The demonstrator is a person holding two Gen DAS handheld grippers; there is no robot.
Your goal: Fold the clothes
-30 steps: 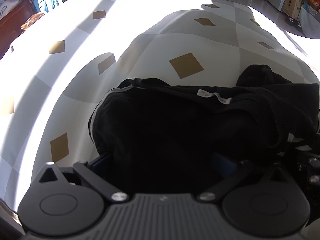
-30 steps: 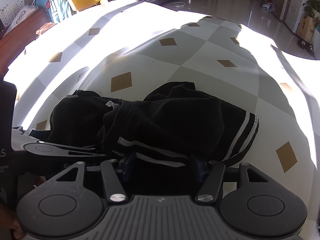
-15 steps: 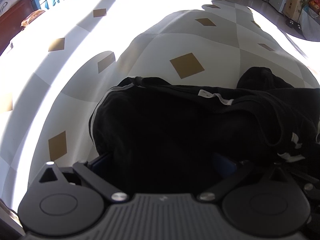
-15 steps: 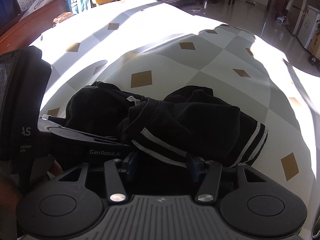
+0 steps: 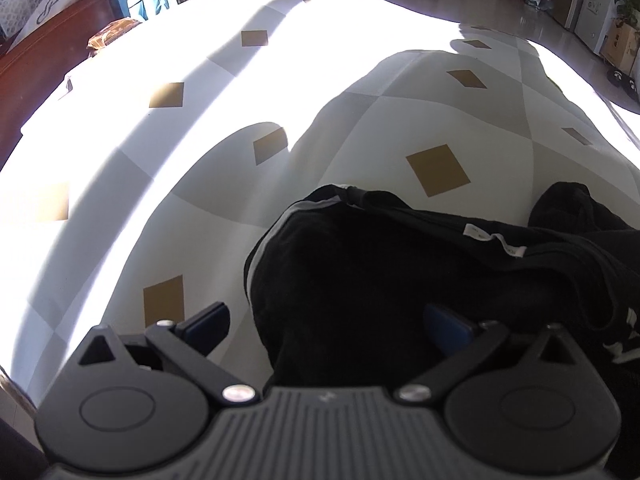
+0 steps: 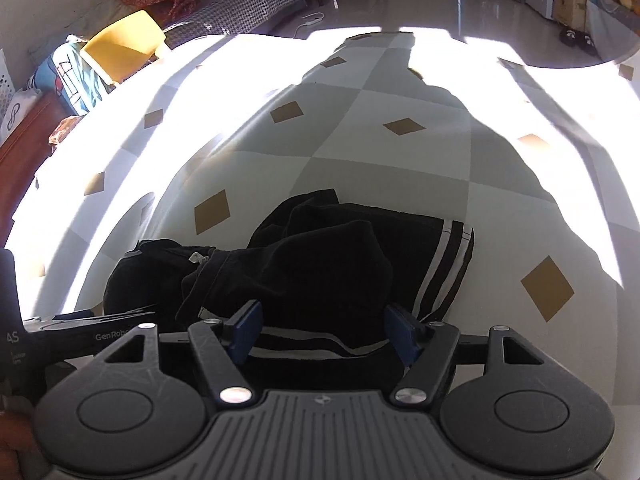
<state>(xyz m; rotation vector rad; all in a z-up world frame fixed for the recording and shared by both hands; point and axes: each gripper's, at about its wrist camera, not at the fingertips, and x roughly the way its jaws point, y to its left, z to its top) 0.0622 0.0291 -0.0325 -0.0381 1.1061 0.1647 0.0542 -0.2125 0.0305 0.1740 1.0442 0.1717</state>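
A black garment point(image 5: 380, 280) with white side stripes lies bunched on the checked tablecloth point(image 5: 240, 184); a white label point(image 5: 496, 240) shows on its upper fold. My left gripper point(image 5: 328, 324) stands wide over its near left edge. The cloth lies between the jaws and the left pad point(image 5: 208, 324) is bare, off the fabric. In the right wrist view the same garment point(image 6: 320, 272) shows its striped cuff point(image 6: 452, 264) at the right. My right gripper point(image 6: 324, 334) is over the near striped hem, its jaws opening, with the hem lying loose between the pads.
The other tool's black housing point(image 6: 24, 344) and a hand point(image 6: 12, 440) fill the lower left of the right wrist view. Beyond the table's far edge stand a yellow chair point(image 6: 120, 44), a sofa point(image 6: 240, 4) and a wooden cabinet point(image 5: 40, 68). Bare tablecloth point(image 6: 400, 184) stretches behind the garment.
The right gripper has drawn back and rolled, and its pads stand further apart. In the left wrist view the cloth no longer covers the left pad.
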